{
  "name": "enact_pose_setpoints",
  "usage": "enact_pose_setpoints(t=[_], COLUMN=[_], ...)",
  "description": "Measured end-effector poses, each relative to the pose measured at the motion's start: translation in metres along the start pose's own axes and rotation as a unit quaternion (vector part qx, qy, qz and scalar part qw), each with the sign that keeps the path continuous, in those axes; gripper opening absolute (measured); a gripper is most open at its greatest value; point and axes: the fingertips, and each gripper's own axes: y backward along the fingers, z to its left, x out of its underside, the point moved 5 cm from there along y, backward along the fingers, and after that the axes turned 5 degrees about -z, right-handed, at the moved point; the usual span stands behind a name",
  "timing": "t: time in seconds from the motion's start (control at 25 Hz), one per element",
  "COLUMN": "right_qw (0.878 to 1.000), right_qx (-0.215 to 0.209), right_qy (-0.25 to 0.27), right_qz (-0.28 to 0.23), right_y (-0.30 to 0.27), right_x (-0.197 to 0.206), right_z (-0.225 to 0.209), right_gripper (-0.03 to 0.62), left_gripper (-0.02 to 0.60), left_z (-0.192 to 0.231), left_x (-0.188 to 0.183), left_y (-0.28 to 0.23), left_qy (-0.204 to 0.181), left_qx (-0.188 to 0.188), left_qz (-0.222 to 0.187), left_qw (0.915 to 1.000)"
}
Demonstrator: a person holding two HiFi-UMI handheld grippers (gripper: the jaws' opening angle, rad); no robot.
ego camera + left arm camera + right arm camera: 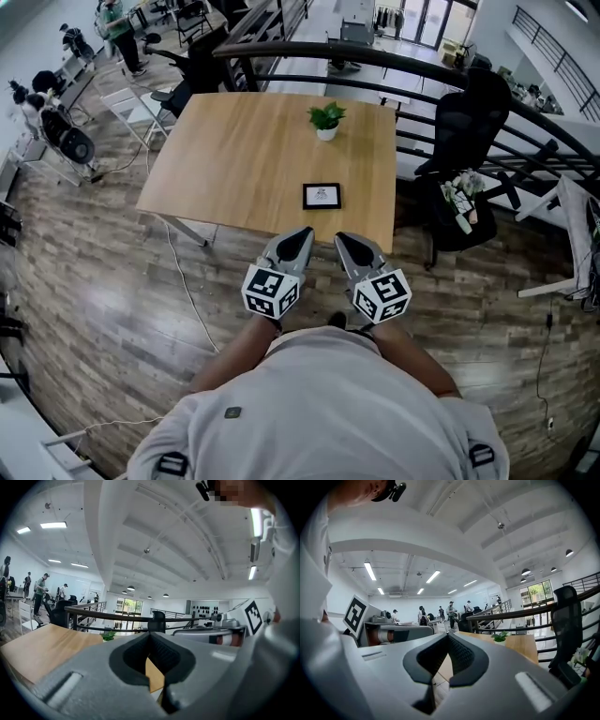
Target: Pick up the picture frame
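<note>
A small black picture frame [322, 196] lies flat on the wooden table [244, 159], close to its near edge. My left gripper [304, 232] and right gripper [341, 238] hang side by side just short of that edge, both pointing toward the frame. Each is shut with nothing between its jaws. In the left gripper view the left gripper [150, 635] has its tips closed over the table top [42, 648]. The right gripper [448, 635] looks the same in the right gripper view, its tips meeting in front of the table [520, 644]. The frame is hidden in both gripper views.
A small potted plant [326, 121] stands at the table's far side. A black office chair [469, 141] with items on its seat sits right of the table, before a dark railing [394, 66]. People, chairs and equipment [66, 131] occupy the far left. Cables [183, 281] run over the wooden floor.
</note>
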Motion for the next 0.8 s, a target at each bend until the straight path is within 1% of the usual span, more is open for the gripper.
enact_pose_setpoints(t=[0.16, 0.32, 0.52, 0.8], right_qw=[1.0, 1.0, 1.0, 0.998], right_qx=[0.007, 0.014, 0.02, 0.044], right_qy=[-0.006, -0.017, -0.02, -0.029], right_qz=[-0.002, 0.0, 0.003, 0.017], right_y=[0.006, 0.008, -0.001, -0.021], right_x=[-0.004, -0.004, -0.004, 0.004], right_z=[-0.035, -0.061, -0.084, -0.121], right_gripper=[0.009, 0.009, 0.009, 0.009], left_gripper=[0.005, 0.005, 0.003, 0.005], left_z=[-0.009, -0.015, -0.006, 0.016], left_x=[0.001, 0.001, 0.005, 0.014], left_y=[-0.033, -0.056, -0.082, -0.123], left_qy=[0.001, -0.004, 0.001, 0.015], left_qx=[0.003, 0.009, 0.011, 0.022], left_qz=[0.003, 0.009, 0.015, 0.024], left_qw=[1.0, 0.9999, 0.9998, 0.9994])
